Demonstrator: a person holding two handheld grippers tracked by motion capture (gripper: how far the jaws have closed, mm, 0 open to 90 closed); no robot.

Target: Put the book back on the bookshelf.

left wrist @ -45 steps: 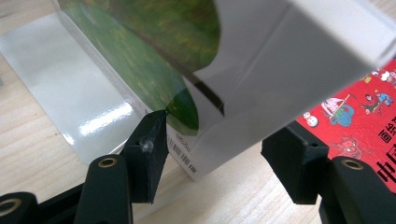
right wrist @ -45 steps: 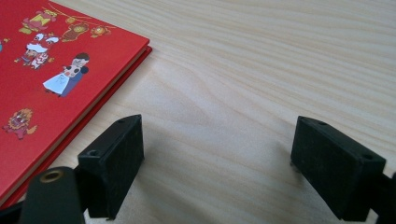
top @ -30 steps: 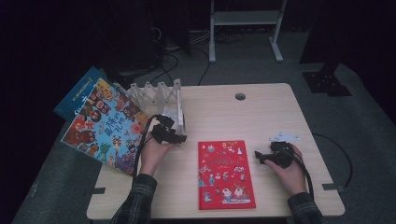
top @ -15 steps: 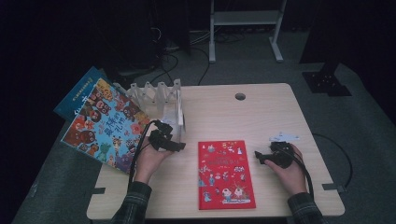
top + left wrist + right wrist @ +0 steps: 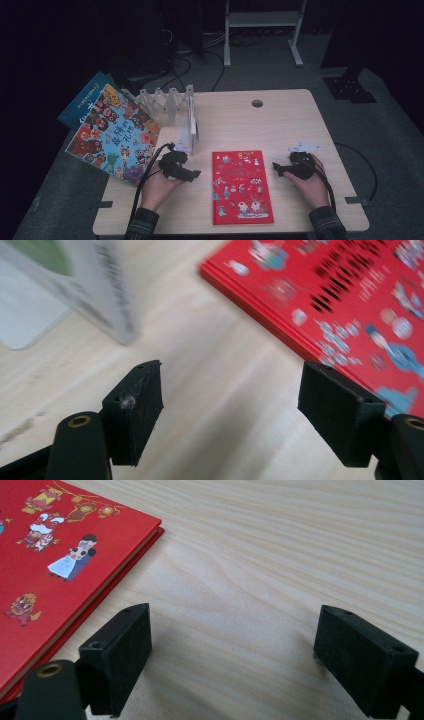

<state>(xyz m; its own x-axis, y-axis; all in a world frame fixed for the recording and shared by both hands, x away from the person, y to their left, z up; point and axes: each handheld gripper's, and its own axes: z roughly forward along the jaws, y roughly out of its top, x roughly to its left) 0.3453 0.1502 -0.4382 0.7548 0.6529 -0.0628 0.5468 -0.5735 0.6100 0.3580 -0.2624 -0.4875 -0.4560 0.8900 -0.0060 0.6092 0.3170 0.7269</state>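
Red and flat, the picture book (image 5: 240, 186) lies on the pale wooden table (image 5: 280, 125) between your grippers. Your left gripper (image 5: 192, 174), jaws just spread and empty, sits just beside its left edge. Your right gripper (image 5: 276, 168) rests released near its right edge.

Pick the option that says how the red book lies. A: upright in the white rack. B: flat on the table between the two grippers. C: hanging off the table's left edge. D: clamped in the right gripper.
B: the red book lies flat on the table, with the left gripper on one side and the right gripper on the other, both open and apart from it.
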